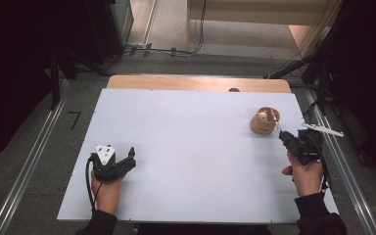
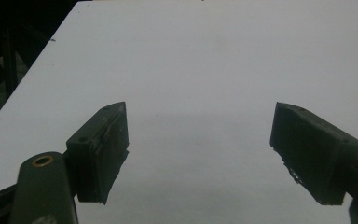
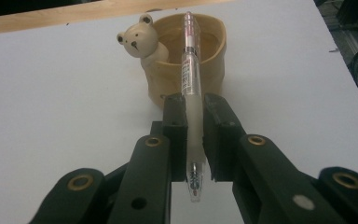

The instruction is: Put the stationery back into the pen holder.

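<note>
White covers nearly everything we see: the table [image 1: 186,161], a broad pale sheet over a wooden top, takes up most of the high view. Next in size come our two hands with their tools. The left gripper [image 1: 129,159] rests near the front left of the table, its jaws spread wide with nothing between them — bare white surface shows in the gap in the left gripper view. The right gripper [image 1: 280,135] sits far over on the right side, closed on a pen [image 3: 189,93].

Then the cup [image 3: 191,60], a tan holder with a small bear [image 3: 137,39] figure on its rim, standing at the right rear of the table. Smallest is the pen itself: clear-bodied, with a printed label, clamped about midway down its barrel between the jaws, the spring end poking out toward the camera.

We judge the work — putting the pen into the cup — to be well along but not finished. The pick-up is done; the drop is left. In the right gripper view the pen's far end reaches across the cup's mouth, and whether it touches the rim we cannot tell. The cup stands just ahead of the right gripper, and the pen likely has to tip more upright before we let go.
</note>
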